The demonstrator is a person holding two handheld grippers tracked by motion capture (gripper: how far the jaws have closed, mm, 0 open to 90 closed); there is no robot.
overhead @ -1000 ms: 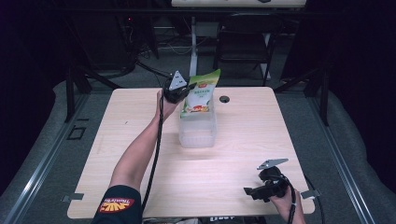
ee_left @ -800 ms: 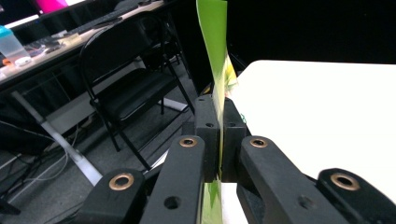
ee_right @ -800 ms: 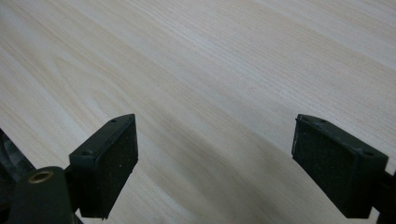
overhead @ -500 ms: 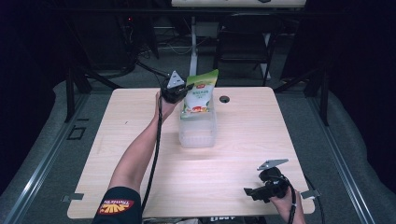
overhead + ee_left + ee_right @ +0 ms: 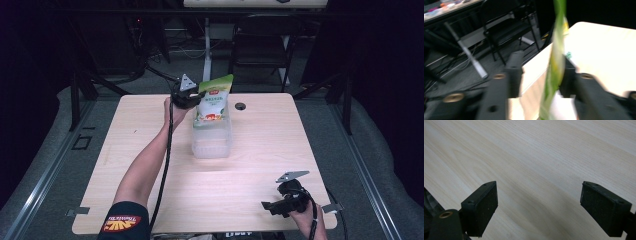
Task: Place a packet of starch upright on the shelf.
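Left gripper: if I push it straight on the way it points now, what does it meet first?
The green bag. It stands edge-on between the jaws of the left gripper, which have just been opening. Past it, probably the far table edge and the chair; depth is unclear.

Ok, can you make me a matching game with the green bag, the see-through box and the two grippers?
Things:
1. green bag
2. clear box
3. left hand-held gripper
4. right hand-held gripper

Descriptions:
A. jaws wide apart over bare wood
B. stands upright in the box
C. jaws on either side of the bag's top
D. sits mid-table

Pairs: 1-B, 2-D, 3-C, 4-A
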